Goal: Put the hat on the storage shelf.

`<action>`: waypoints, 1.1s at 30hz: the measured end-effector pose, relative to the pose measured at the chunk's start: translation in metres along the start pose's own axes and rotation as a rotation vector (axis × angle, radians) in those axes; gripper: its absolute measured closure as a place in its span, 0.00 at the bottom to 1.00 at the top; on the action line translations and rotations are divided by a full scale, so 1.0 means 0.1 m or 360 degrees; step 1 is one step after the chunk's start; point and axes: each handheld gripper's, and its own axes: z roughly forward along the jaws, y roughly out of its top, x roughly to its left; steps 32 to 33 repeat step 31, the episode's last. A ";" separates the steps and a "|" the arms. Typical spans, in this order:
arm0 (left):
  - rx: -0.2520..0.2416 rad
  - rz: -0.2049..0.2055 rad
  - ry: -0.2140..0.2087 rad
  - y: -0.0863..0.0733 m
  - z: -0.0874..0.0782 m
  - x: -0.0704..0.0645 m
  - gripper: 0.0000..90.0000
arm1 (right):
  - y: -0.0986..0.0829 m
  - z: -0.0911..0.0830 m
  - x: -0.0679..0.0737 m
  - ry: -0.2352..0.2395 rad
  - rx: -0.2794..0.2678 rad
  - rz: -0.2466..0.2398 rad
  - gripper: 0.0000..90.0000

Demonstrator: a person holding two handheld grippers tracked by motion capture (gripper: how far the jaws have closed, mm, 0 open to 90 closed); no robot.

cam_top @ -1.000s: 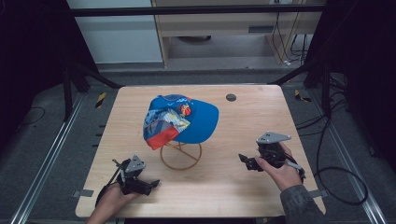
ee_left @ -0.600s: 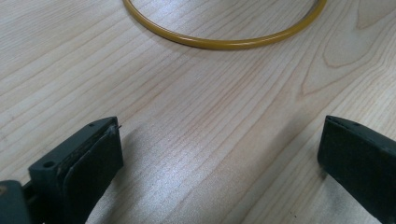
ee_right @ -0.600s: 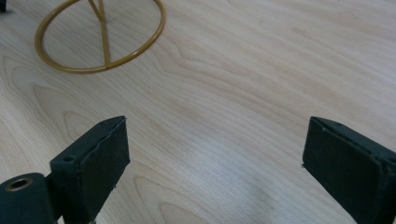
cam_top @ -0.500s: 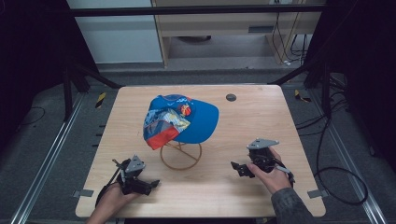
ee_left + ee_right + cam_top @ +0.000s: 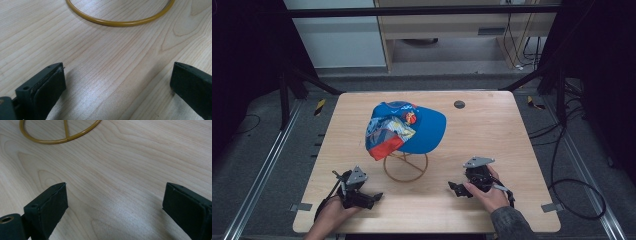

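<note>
A blue cap [image 5: 408,129] with a colourful printed front hangs on a thin brass wire stand whose ring base [image 5: 405,167] lies on the wooden table [image 5: 492,130]. My left gripper [image 5: 371,199] rests low at the table's front left, open and empty, its jaws pointing right toward the ring [image 5: 120,23]. At the front right my right gripper [image 5: 455,189] sits low on the table, open too, with nothing between its jaws, which point left toward the ring base [image 5: 60,135].
A small dark round disc [image 5: 459,104] lies near the table's far edge. Black frame bars and cables stand around the table on a grey floor. Tape tabs mark the table's front corners [image 5: 298,207].
My right gripper has come down and moved left and toward the front edge, settling low on the table. The left gripper has stayed put.
</note>
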 end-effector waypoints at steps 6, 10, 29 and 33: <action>0.0000 0.0001 0.0000 0.00 0.00 0.00 0.00 | 0.00 0.09 0.04 -0.0008 -0.0020 -0.0007 0.08; 0.0000 0.0001 0.0000 0.00 0.00 0.00 0.00 | -0.02 0.16 0.07 -0.0044 -0.0025 -0.0016 0.07; -0.0001 0.0001 0.0001 0.00 0.00 0.00 0.00 | 0.00 0.22 0.16 -0.0148 -0.0005 -0.0082 0.06; 0.0000 0.0000 0.0001 0.00 0.00 0.00 0.00 | 0.00 0.22 0.17 -0.0157 -0.0006 -0.0070 0.06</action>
